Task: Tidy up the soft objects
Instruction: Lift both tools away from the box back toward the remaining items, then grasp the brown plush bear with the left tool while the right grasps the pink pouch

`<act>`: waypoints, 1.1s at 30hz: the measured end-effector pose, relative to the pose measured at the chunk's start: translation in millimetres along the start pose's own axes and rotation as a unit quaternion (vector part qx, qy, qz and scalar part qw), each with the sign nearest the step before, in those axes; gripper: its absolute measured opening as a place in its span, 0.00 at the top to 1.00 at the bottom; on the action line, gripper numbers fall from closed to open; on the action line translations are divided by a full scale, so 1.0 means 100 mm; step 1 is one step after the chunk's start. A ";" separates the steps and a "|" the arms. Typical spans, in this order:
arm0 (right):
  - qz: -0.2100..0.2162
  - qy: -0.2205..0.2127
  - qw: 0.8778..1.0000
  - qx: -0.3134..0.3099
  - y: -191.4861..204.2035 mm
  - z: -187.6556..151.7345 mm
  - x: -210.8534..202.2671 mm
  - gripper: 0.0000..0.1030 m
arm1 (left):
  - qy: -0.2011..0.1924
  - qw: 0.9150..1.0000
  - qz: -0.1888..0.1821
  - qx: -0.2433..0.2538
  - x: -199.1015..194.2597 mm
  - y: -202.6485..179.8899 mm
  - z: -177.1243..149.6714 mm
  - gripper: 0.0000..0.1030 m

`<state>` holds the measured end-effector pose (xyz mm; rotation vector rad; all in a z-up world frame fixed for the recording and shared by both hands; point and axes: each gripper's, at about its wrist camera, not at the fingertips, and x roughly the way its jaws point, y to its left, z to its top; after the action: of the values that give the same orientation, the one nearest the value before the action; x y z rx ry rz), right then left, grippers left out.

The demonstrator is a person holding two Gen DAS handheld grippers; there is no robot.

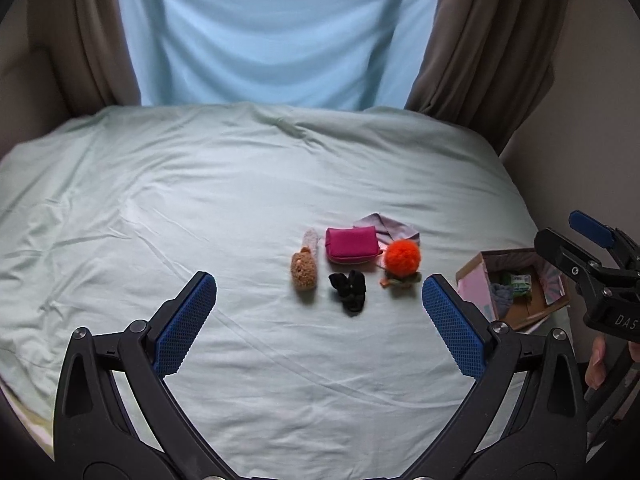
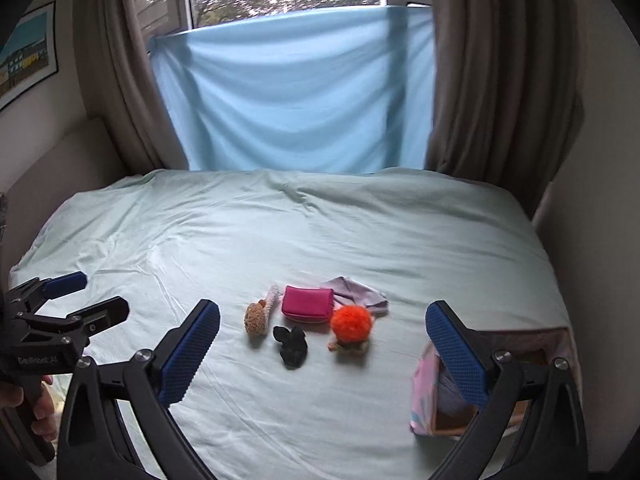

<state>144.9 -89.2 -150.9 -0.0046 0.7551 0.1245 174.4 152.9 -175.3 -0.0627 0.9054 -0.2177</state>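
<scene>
Approach step: I hold the left gripper (image 1: 319,312) and right gripper (image 2: 322,344) spread wide and empty above the bed (image 1: 160,208), soft objects (image 1: 352,260) clustered at my twelve o'clock, open box (image 1: 516,280) at three; next I must descend onto one.

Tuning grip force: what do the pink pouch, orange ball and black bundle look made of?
Pink pouch: smooth matte fabric or faux leather, crisp seams; which is unclear.
Orange ball: fluffy fur or yarn pompom, fuzzy outline.
Black bundle: crumpled soft cloth, dull, bunched folds, possibly a scrunchie.
All lie on the bedsheet, untouched.
</scene>
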 end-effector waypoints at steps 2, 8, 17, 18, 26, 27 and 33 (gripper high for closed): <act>0.007 0.004 1.000 -0.016 0.04 0.01 0.22 0.00 | 0.010 1.000 0.002 -0.003 0.21 0.05 0.01 0.01; 0.042 0.033 0.996 -0.066 0.09 0.00 0.99 0.00 | 0.035 0.999 0.003 -0.015 0.92 0.15 0.03 0.02; 0.090 0.090 0.979 -0.160 0.12 -0.16 2.24 0.00 | 0.085 0.996 0.000 -0.028 2.09 0.27 0.00 0.12; 0.094 0.099 0.975 -0.175 0.12 -0.19 2.39 0.00 | 0.091 0.995 0.000 -0.028 2.22 0.28 -0.01 0.13; 0.111 0.153 0.949 -0.252 0.10 -0.41 3.17 0.00 | 0.141 0.990 -0.003 -0.014 3.00 0.29 -0.15 0.24; 0.115 0.159 0.945 -0.263 0.12 -0.45 3.25 0.00 | 0.147 0.989 -0.003 -0.014 3.07 0.29 -0.17 0.25; 0.134 0.180 0.911 -0.347 0.31 -0.68 3.54 0.01 | 0.176 0.984 0.003 -0.017 3.36 0.31 -0.30 0.26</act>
<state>349.6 -22.0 -441.3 -0.6186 1.0450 0.6666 356.2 112.8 -458.1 -0.0532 1.2616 -0.2118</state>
